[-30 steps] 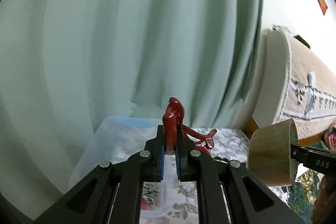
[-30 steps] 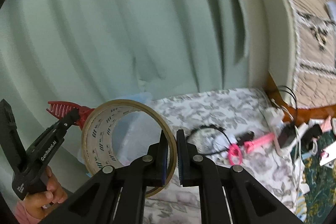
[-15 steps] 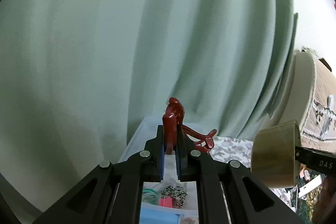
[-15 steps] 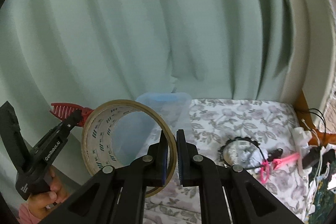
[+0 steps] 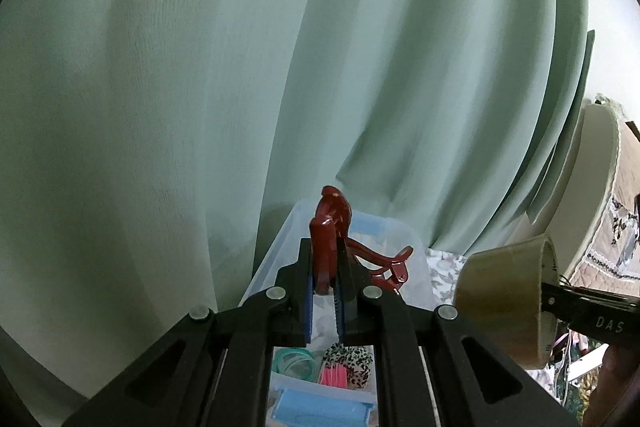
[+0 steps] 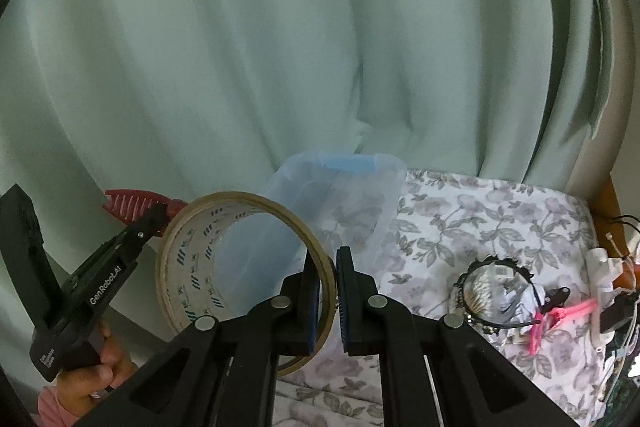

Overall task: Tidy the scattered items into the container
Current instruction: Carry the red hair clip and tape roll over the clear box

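My left gripper (image 5: 325,287) is shut on a dark red hair claw clip (image 5: 334,227), held above the clear plastic container (image 5: 272,263). Inside the container lie teal hair bands (image 5: 294,361), a leopard-print scrunchie (image 5: 352,359) and a blue face mask (image 5: 320,411). My right gripper (image 6: 328,291) is shut on the rim of a roll of brown packing tape (image 6: 188,267), held in the air to the left of the container (image 6: 360,195). The tape (image 5: 504,299) appears at the right of the left wrist view. The red clip (image 6: 132,205) shows behind the left gripper in the right wrist view.
A pale green curtain (image 6: 320,47) hangs right behind the container. On the floral cloth (image 6: 480,227) to the right lie a black-trimmed hand mirror (image 6: 492,291), a pink item (image 6: 560,319) and white chargers with cables (image 6: 604,279). A person's hand (image 6: 92,379) holds the left gripper.
Both grippers have swung left and forward toward the container while keeping their loads. The container's inside has come into the left wrist view, and the mirror has slid rightward in the right wrist view.
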